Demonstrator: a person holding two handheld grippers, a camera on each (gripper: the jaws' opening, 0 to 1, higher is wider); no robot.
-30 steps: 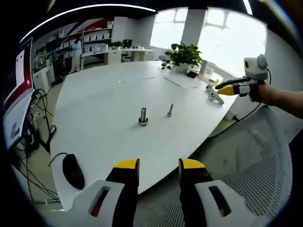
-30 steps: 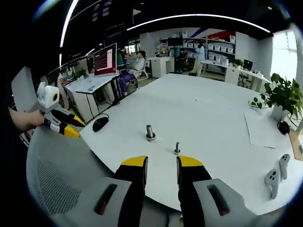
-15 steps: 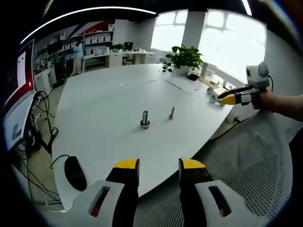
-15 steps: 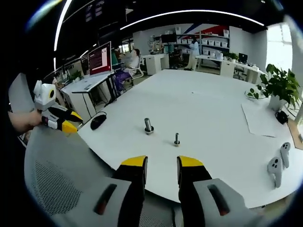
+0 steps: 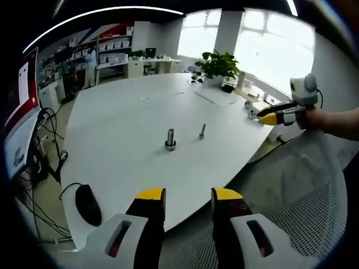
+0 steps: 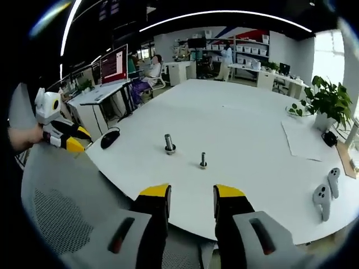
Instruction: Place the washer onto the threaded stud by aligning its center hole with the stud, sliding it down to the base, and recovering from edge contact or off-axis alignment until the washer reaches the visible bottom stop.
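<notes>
Since a second ago both of my views have shifted only slightly, and the hardware on the table sits where it did. Two metal pieces stand upright on the white table [image 6: 241, 120], near each other but apart: one thicker stud with a washer-like collar at its base [image 6: 168, 144] [image 5: 170, 139], and one thinner threaded stud [image 6: 202, 161] [image 5: 201, 131]. I cannot tell whether a loose washer lies anywhere. My left gripper [image 5: 184, 197] is released, jaws apart with nothing between them, held back off the table edge; my right gripper [image 6: 190, 193] is likewise parted and empty. Between each gripper and the table stands one mesh chair back [image 6: 61, 213]. Around the studs I count one black mouse [image 5: 87, 203], two white controllers [image 6: 327, 193], one sheet of paper [image 6: 303, 140] and one potted plant [image 5: 220, 66].
</notes>
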